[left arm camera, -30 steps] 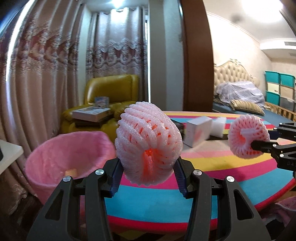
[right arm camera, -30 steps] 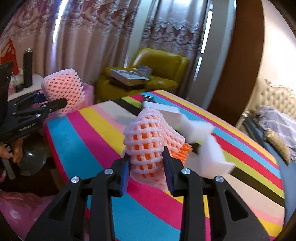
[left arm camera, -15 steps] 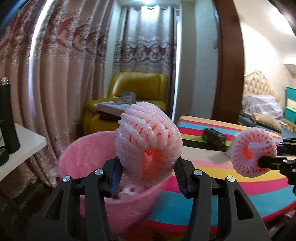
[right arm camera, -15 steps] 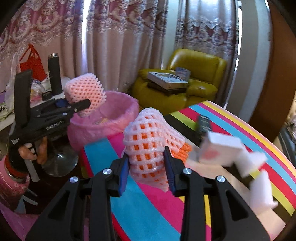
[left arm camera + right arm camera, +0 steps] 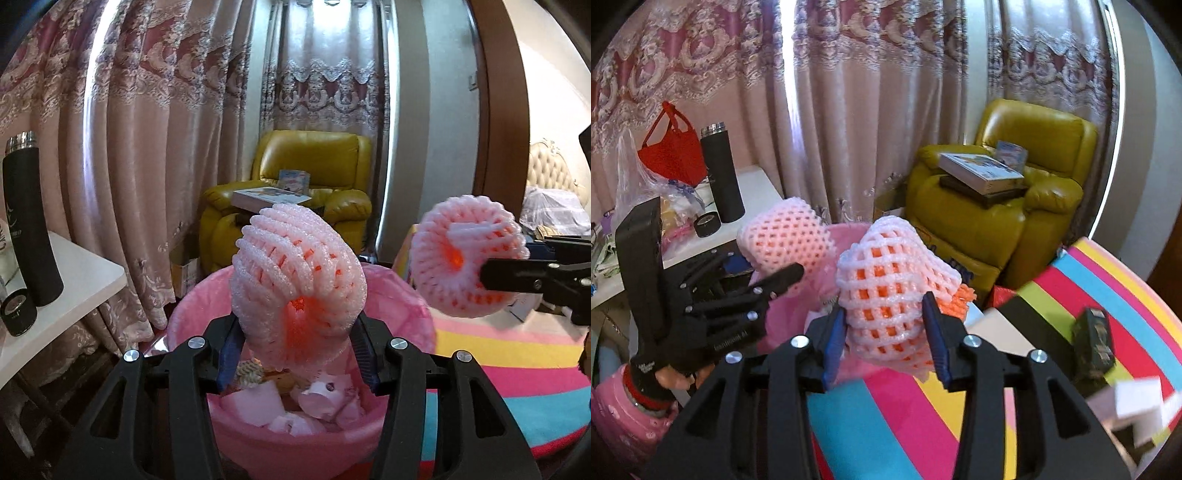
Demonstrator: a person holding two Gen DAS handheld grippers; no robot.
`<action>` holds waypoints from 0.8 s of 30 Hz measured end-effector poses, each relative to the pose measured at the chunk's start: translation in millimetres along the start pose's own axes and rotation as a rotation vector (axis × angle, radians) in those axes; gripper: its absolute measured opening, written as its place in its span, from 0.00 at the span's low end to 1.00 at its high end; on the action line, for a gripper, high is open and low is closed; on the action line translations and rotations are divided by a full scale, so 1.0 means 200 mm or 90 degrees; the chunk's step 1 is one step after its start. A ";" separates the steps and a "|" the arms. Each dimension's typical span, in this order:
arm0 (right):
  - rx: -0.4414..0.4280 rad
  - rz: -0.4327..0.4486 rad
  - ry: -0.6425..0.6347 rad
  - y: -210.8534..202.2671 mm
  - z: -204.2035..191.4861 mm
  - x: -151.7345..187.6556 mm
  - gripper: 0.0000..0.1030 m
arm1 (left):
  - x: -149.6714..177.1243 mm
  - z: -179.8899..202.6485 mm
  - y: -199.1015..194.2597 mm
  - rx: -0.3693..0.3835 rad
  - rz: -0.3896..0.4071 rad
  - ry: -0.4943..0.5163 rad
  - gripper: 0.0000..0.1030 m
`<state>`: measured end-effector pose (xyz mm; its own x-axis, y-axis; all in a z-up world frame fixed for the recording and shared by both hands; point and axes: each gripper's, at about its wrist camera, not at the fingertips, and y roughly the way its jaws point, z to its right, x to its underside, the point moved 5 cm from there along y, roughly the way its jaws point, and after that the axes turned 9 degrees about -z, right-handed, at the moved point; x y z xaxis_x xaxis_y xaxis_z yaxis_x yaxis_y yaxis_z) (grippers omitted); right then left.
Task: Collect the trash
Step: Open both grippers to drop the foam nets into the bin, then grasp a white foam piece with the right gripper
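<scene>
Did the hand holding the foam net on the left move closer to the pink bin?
Yes. The left gripper with its foam net swung leftward off the striped table; now it's over the bin.

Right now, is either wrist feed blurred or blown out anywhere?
Left wrist view: foam fruit net and pink trash bin are sharp; backlit curtain gaps glare white. Right wrist view: white foam blocks at lower right smear with motion blur; curtains wash out; fisheye bends both edges.
</scene>
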<state>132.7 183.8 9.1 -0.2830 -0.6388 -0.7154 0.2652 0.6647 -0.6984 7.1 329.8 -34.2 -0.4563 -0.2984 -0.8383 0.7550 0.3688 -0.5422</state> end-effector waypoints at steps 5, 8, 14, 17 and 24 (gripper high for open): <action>0.003 0.034 -0.015 0.09 -0.03 -0.08 0.79 | -0.02 -0.09 0.07 -0.034 -0.005 -0.027 0.81; -0.009 0.046 0.015 0.05 0.03 -0.08 0.83 | -0.01 -0.14 0.05 -0.048 0.009 -0.051 0.87; 0.022 0.073 0.047 -0.14 0.18 0.08 0.85 | 0.06 -0.08 0.02 -0.044 -0.002 -0.033 0.90; 0.046 0.074 0.067 -0.26 0.28 0.21 0.85 | 0.07 0.02 -0.01 -0.008 -0.003 -0.034 0.90; 0.152 0.076 0.129 -0.50 0.52 0.54 0.85 | 0.06 0.49 -0.05 0.109 -0.005 0.046 0.90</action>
<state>172.1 7.8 0.3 -0.4083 -0.4560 -0.7908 0.5086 0.6058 -0.6119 40.0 236.4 -34.3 -0.4909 -0.2348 -0.8390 0.8175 0.2088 -0.5368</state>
